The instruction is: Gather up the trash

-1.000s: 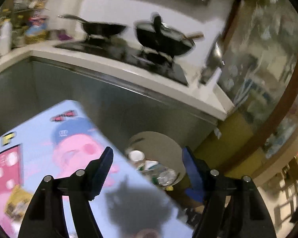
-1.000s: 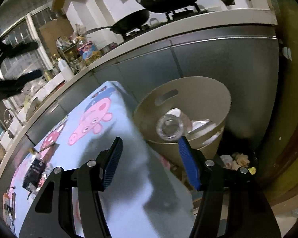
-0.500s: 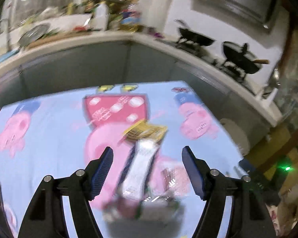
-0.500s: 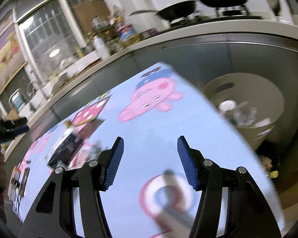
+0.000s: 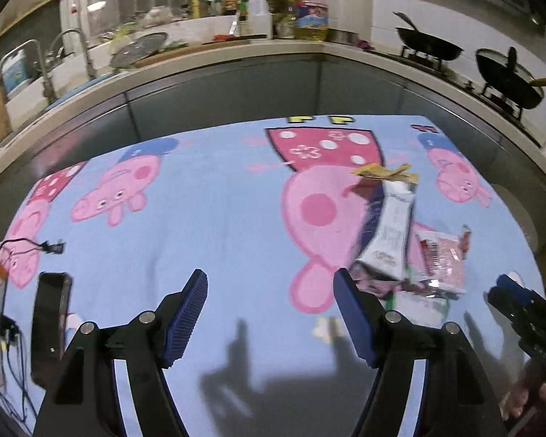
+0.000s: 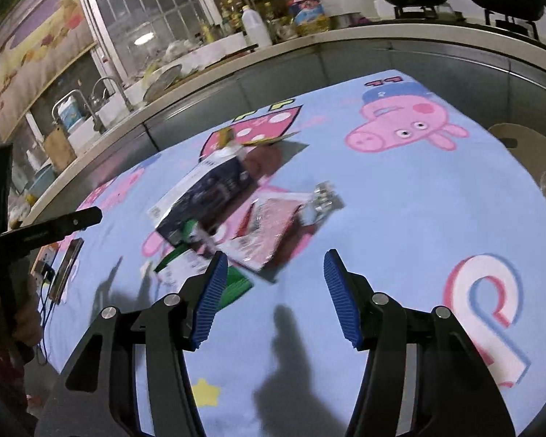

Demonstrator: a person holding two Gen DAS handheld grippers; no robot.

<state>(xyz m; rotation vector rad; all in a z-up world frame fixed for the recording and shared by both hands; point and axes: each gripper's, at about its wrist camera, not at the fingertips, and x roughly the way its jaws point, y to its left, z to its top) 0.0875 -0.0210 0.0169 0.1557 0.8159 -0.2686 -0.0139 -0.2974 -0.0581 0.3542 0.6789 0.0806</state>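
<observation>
Blue-padded left gripper (image 5: 269, 313) and right gripper (image 6: 273, 296), both spread and empty, we aim toward the wrapper pile (image 6: 233, 211), ready to grab.

crumpled wrappers (image 6: 236, 215) heaped on tablecloth (image 6: 400, 218)

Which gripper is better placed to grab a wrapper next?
Right, probably. The right gripper hangs open just short of the red foil wrapper, which lies ahead of its jaws. The left gripper faces bare cloth.
</observation>
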